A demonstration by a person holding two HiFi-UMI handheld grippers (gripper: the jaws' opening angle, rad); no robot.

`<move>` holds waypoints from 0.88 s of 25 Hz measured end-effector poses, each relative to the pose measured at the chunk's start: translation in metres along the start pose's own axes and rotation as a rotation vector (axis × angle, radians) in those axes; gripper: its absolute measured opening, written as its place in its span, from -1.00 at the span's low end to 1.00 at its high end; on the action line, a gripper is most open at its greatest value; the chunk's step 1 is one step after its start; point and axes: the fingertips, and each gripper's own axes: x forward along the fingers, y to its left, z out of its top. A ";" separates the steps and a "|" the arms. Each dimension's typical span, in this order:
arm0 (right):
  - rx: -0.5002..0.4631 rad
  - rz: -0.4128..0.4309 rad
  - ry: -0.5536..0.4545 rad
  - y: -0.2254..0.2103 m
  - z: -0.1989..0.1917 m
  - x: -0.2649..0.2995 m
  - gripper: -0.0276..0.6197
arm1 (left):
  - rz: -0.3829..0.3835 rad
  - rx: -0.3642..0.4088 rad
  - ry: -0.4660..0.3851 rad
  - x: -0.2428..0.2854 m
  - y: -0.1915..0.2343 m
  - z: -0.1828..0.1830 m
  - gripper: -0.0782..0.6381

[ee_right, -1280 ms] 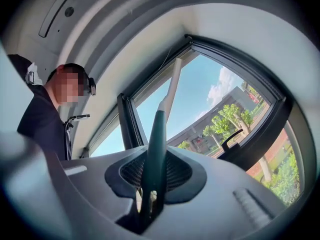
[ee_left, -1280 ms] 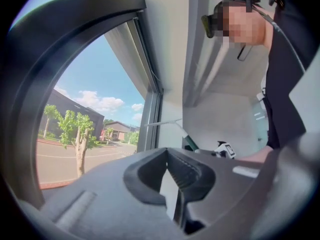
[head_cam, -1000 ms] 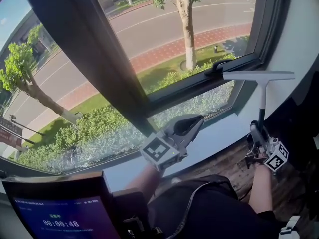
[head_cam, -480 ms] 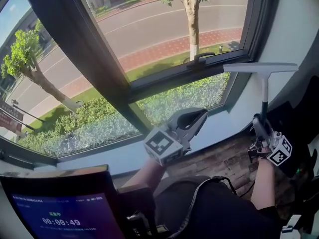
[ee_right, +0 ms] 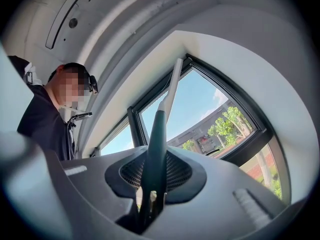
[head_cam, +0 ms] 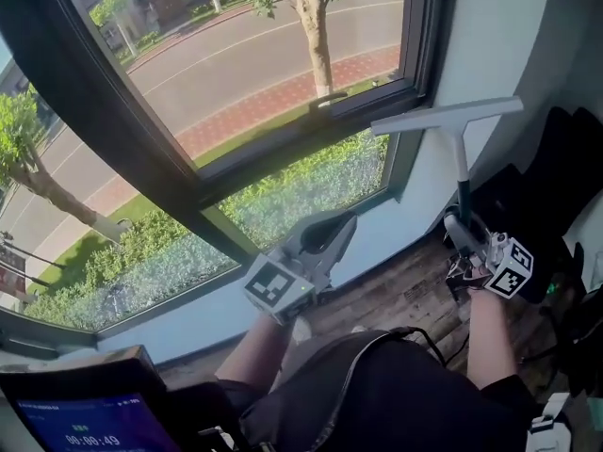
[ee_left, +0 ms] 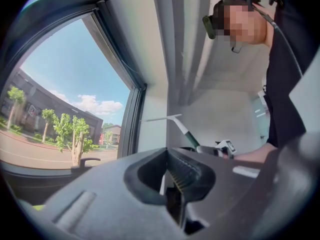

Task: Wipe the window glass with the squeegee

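Note:
The squeegee [head_cam: 459,149] has a white blade on top and a dark green handle. It stands upright in front of the white wall, right of the window glass [head_cam: 254,64], with its blade off the pane. My right gripper [head_cam: 464,232] is shut on the handle's lower end. In the right gripper view the squeegee handle [ee_right: 156,139] rises from between the jaws of the right gripper [ee_right: 152,184]. My left gripper [head_cam: 332,232] is shut and empty, hovering before the lower pane [head_cam: 301,191]. In the left gripper view, the left gripper [ee_left: 172,171] points toward the squeegee [ee_left: 167,119].
A dark frame bar [head_cam: 141,130] divides the panes, with a window handle [head_cam: 330,96] on the sash. A white ledge [head_cam: 188,323] runs under the glass, above wooden boards [head_cam: 405,295]. A screen [head_cam: 85,422] sits at bottom left, dark gear [head_cam: 565,168] at right.
In the head view the window has slid left and up. The right gripper and squeegee have shifted left, the blade now slightly tilted. The left gripper sits lower and further left.

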 end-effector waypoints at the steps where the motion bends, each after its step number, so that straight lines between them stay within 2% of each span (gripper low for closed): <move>1: -0.005 -0.004 0.005 0.001 0.000 -0.001 -0.70 | -0.004 0.000 -0.002 0.002 0.000 0.000 -0.77; 22: -0.021 -0.006 0.014 0.005 0.001 -0.001 -0.70 | -0.011 0.005 -0.009 0.007 0.008 0.001 -0.77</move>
